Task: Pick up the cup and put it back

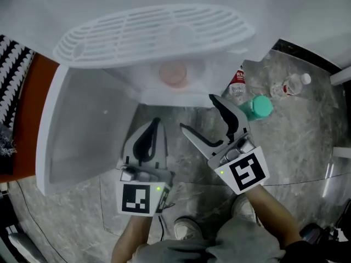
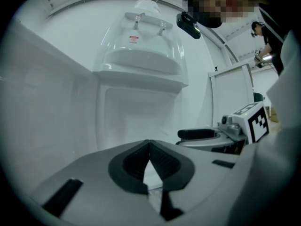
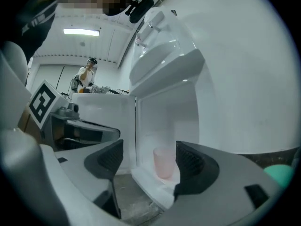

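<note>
A pale pink cup [image 1: 173,73] stands upright inside a white cabinet [image 1: 164,95], dimly seen through a translucent shelf in the head view. In the right gripper view the cup [image 3: 164,162] sits on the cabinet's floor, just beyond the jaws and apart from both pads. My right gripper [image 1: 200,114] [image 3: 148,157] is open, held in front of the cabinet's opening with nothing between its fingers. My left gripper [image 1: 154,126] [image 2: 149,147] is shut on nothing, lower and to the left, beside the open door.
The cabinet's door [image 1: 82,130] swings open to the left. A white slatted grille [image 1: 153,29] tops the cabinet. On the stone floor to the right stand a teal-capped container [image 1: 258,107], a red-labelled bottle [image 1: 237,81] and a clear bottle [image 1: 293,85]. A person [image 3: 87,74] stands far off.
</note>
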A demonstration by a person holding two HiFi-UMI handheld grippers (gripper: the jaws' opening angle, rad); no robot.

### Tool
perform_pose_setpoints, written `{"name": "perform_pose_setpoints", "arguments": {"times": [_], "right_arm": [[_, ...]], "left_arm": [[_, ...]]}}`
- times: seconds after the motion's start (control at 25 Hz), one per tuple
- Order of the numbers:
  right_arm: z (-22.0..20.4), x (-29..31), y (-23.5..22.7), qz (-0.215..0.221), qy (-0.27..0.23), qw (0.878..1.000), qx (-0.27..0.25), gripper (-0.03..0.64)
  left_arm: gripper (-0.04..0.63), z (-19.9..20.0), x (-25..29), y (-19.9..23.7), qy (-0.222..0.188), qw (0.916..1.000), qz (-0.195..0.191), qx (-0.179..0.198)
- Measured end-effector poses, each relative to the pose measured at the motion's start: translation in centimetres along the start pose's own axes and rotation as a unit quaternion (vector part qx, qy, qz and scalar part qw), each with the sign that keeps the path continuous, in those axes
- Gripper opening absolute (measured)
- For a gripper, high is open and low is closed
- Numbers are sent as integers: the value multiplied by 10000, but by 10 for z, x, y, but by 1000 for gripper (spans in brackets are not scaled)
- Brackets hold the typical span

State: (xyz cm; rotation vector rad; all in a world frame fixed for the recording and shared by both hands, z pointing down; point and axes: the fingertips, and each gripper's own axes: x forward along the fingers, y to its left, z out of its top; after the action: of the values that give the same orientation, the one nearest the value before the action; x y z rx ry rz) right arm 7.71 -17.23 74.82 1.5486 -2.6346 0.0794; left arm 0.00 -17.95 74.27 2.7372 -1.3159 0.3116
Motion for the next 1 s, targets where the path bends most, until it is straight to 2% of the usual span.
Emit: {"name": "perform_pose_setpoints", "arguments": {"times": [0.12,0.24,0.32,0.52,0.64,0.88,1.0], "right_arm": [[-13,16,-8,-208,61,9997,99,341],[-36,33,-12,-363,348,9987,69,348],[-48,47,-19,-461,422,9980,43,358],[-70,80,-34,-629,584,9963,-38,373],[-72,98,-42,-813,503,9953,-164,371],[-77,122,-53,-1029,432,9936,-167,376],[-80,133,-57,-1080,458,9929,-198,377]], "left_arm": [[12,-4,2,5,-20,10000,-8,8],[12,-11,1,11,-36,9999,39,-98],[12,-15,0,12,55,9998,33,-171],[12,-27,-11,2,266,9995,-149,-90],[12,-32,-16,8,330,9994,-72,-85],[12,-32,-29,7,472,9985,-149,238],[12,-35,-33,12,530,9984,-82,182]]}}
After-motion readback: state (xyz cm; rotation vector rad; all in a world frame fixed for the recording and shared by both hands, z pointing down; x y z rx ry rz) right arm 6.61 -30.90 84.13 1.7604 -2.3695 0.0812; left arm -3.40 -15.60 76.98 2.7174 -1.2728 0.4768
